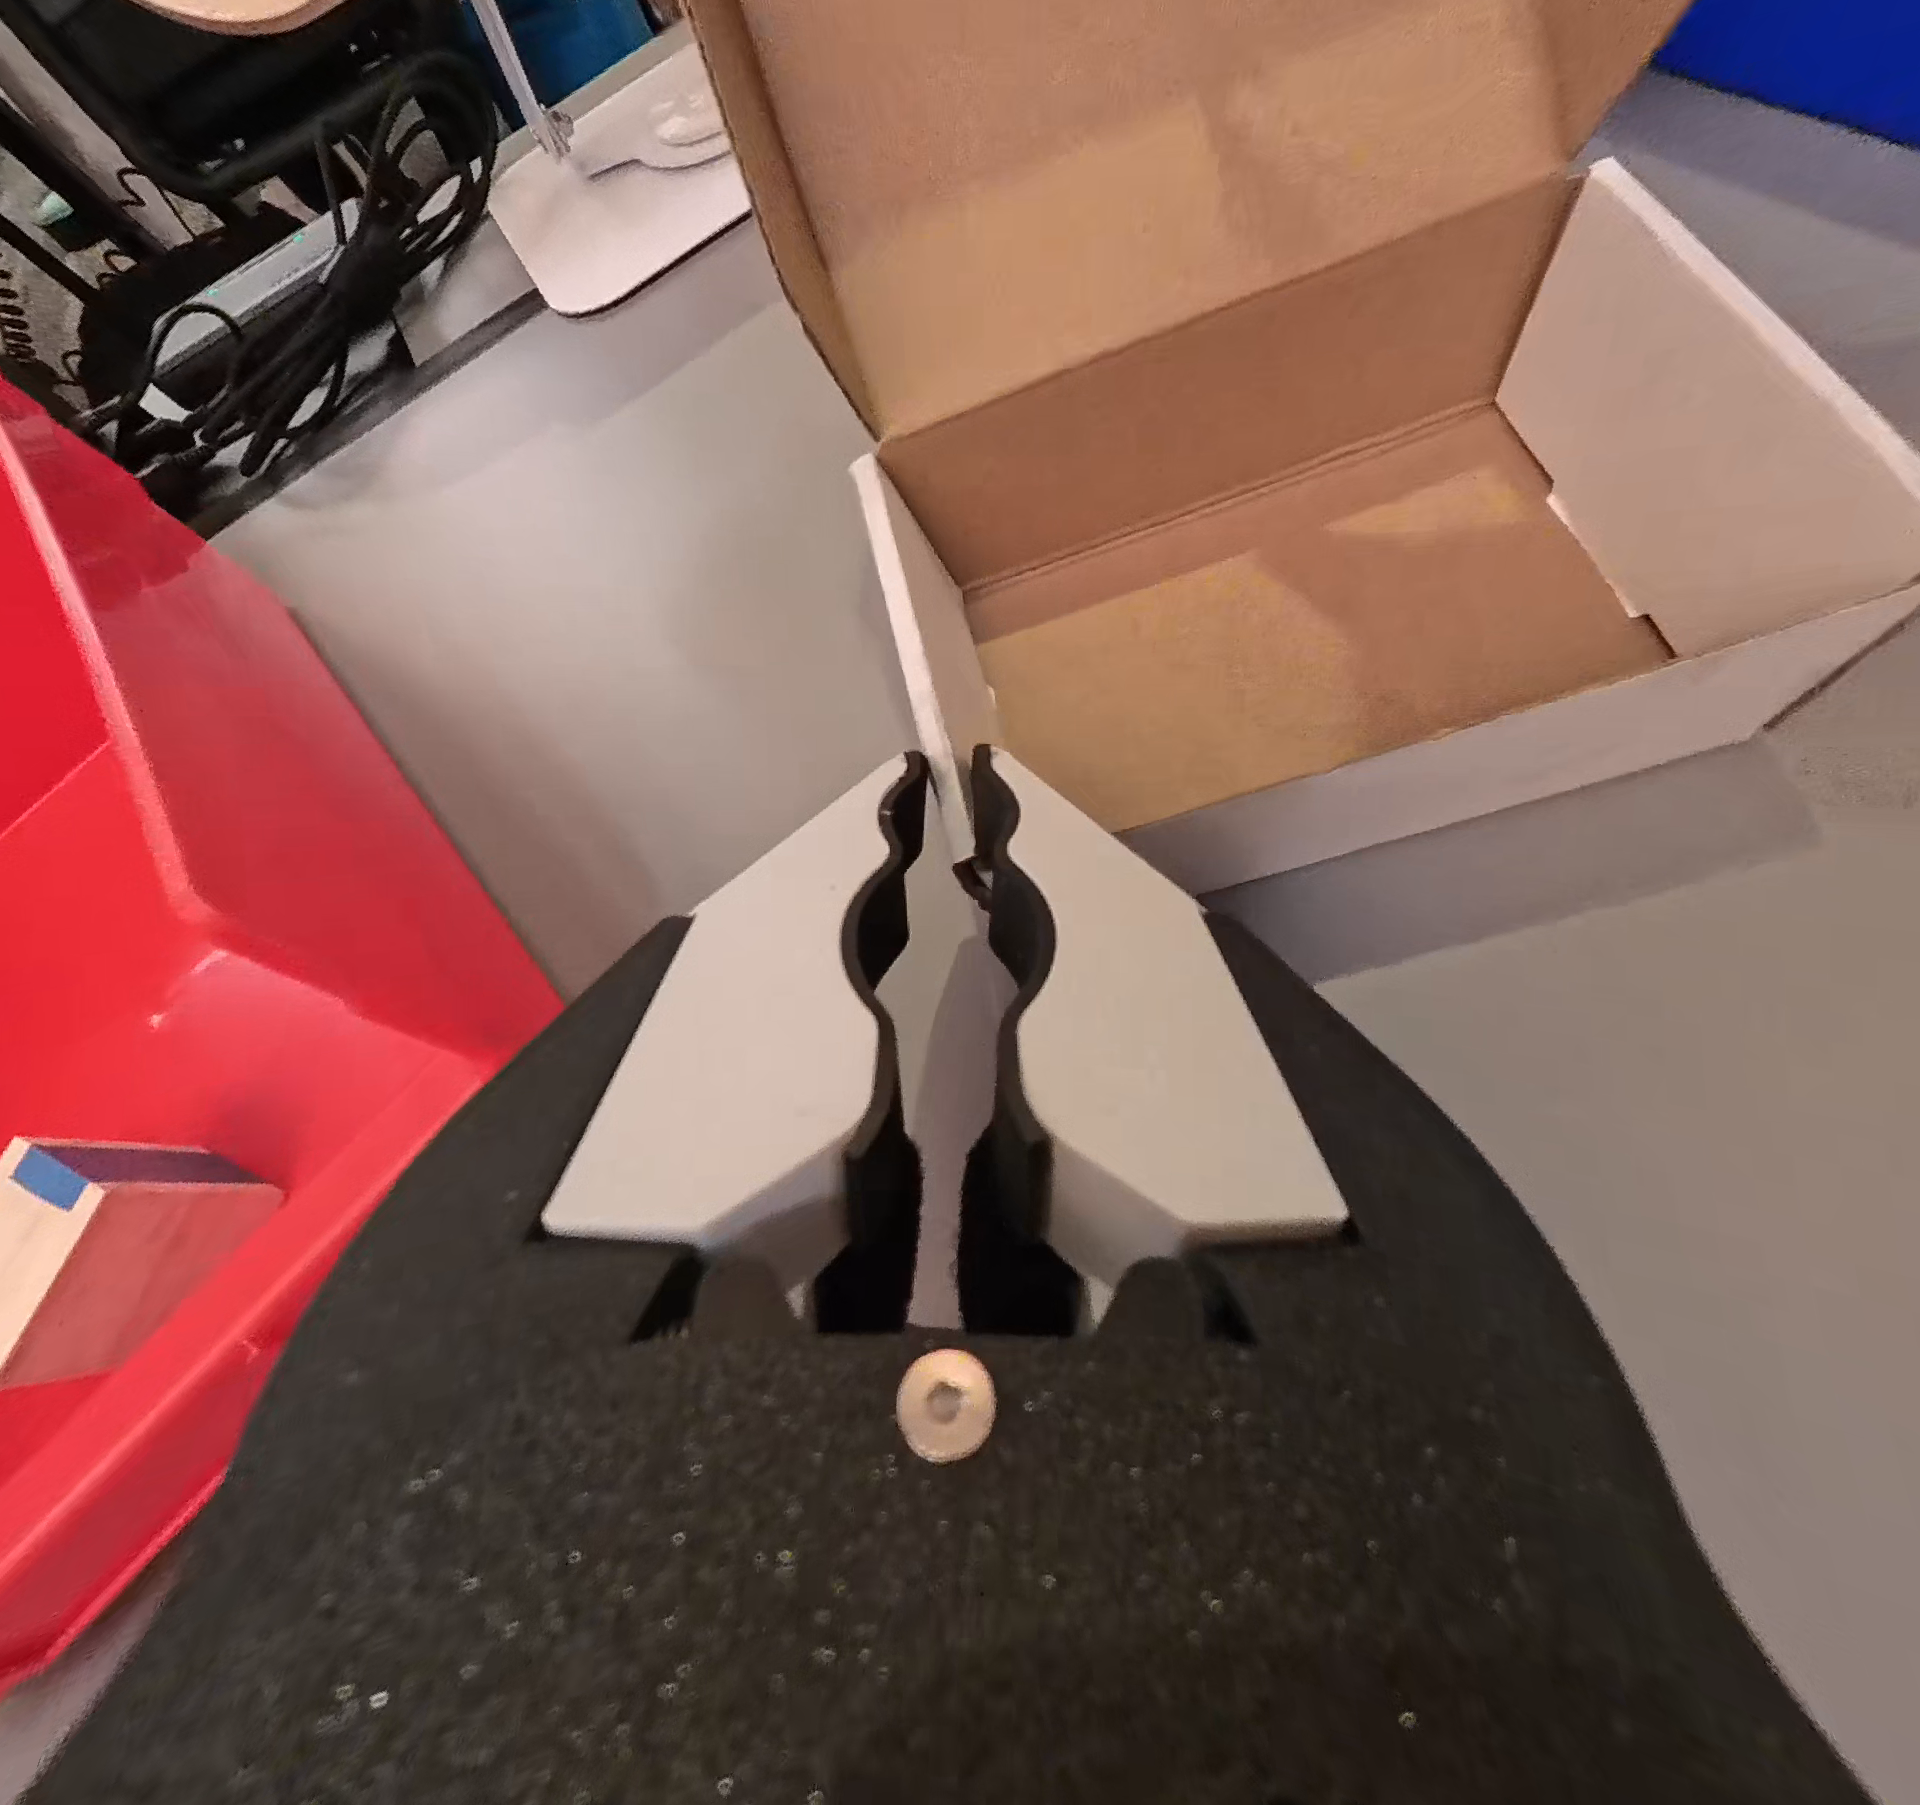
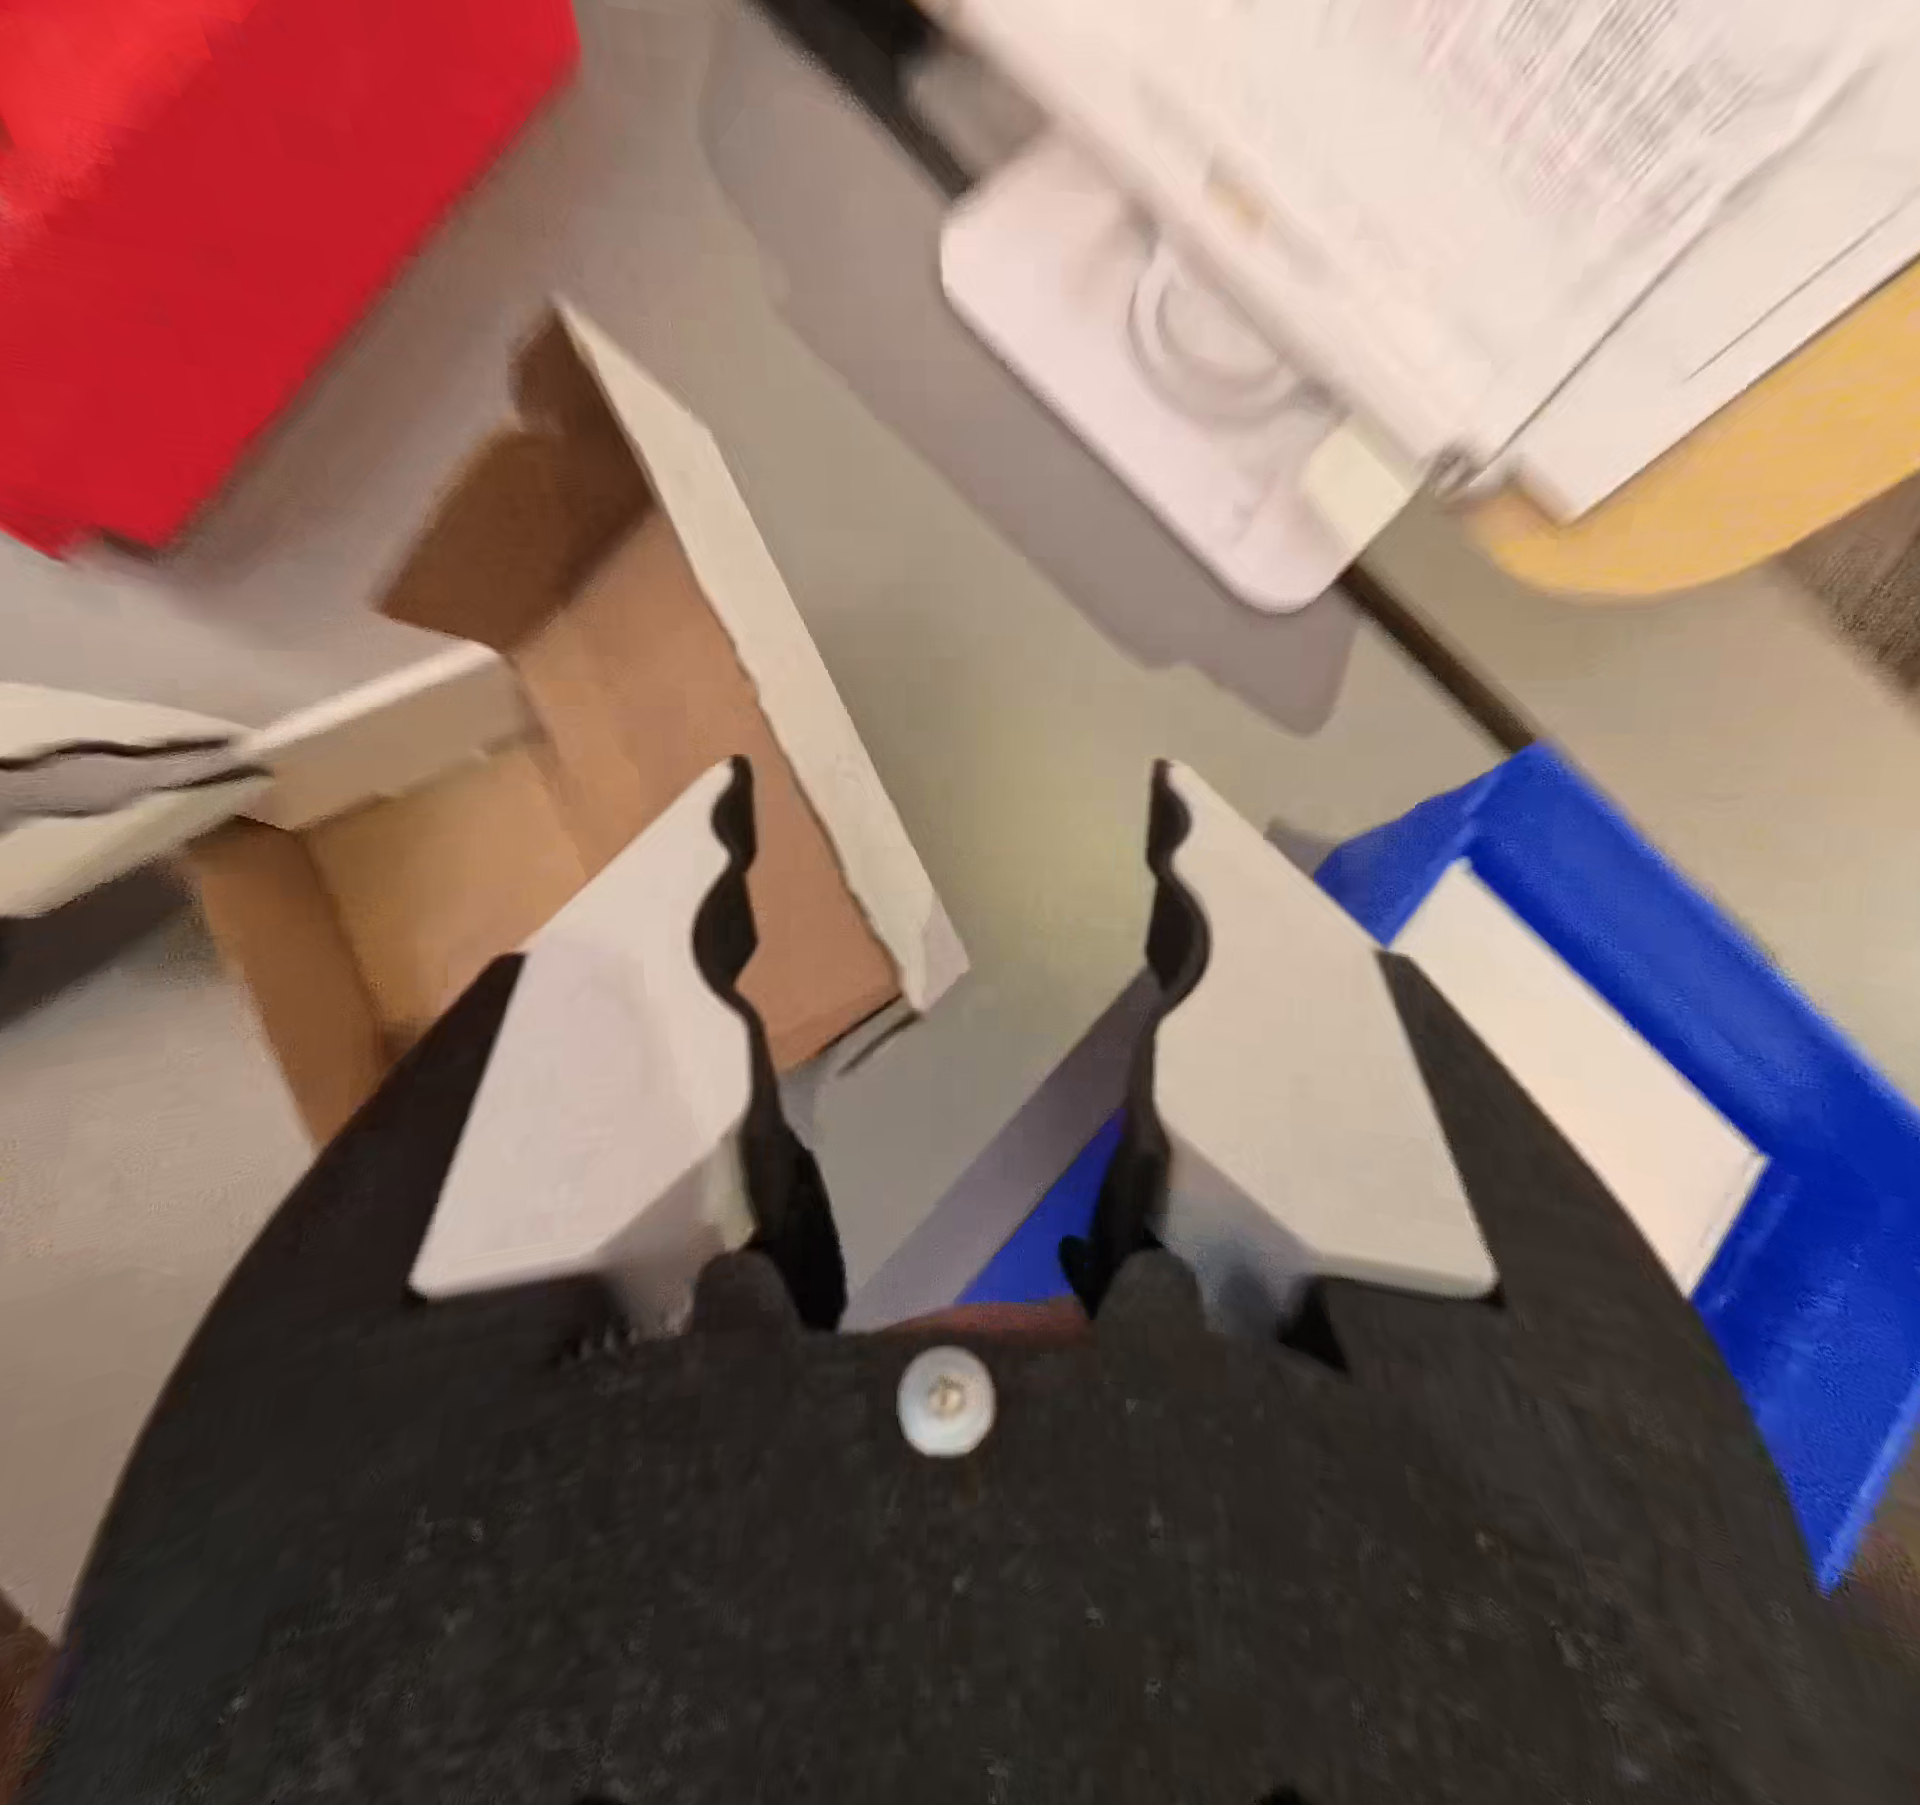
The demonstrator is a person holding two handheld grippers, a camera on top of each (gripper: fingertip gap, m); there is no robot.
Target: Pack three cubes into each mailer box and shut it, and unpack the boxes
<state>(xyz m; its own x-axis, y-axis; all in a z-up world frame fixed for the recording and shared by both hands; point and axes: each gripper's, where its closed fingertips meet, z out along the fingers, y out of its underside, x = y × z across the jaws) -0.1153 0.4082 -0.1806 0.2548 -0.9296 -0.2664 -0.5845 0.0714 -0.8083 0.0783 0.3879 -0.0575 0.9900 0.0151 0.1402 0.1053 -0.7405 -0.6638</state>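
Cardboard is pinched between the left tongs (image 1: pixel 948 779): they are pressing nearly together on the near corner wall of the mailer box (image 1: pixel 1351 789), which is sitting on the grey bench (image 1: pixel 582 633) with its lid (image 1: pixel 1091 145) standing upright and its brown floor showing bare, no cube inside that I can see. Beside it on the left, a red bin (image 1: pixel 208 872) is holding one pale wooden cube (image 1: pixel 94 1246) with a blue-taped corner. In the right wrist view the right tongs (image 2: pixel 948 789) are hanging spread wide and gripping nothing, hovering above the bench between the box and a blue bin (image 2: pixel 1662 976) that is carrying a white strip; that view is smeared, so finer detail is beyond telling. Judging from the bare box and the steadying grip, the step in hand looks like either the start of packing or the tail of unpacking; I cannot tell which. If packing, the next move is calling for the right tongs to fetch a cube and close squarely on two opposite faces, while the left tongs are keeping the box from sliding.
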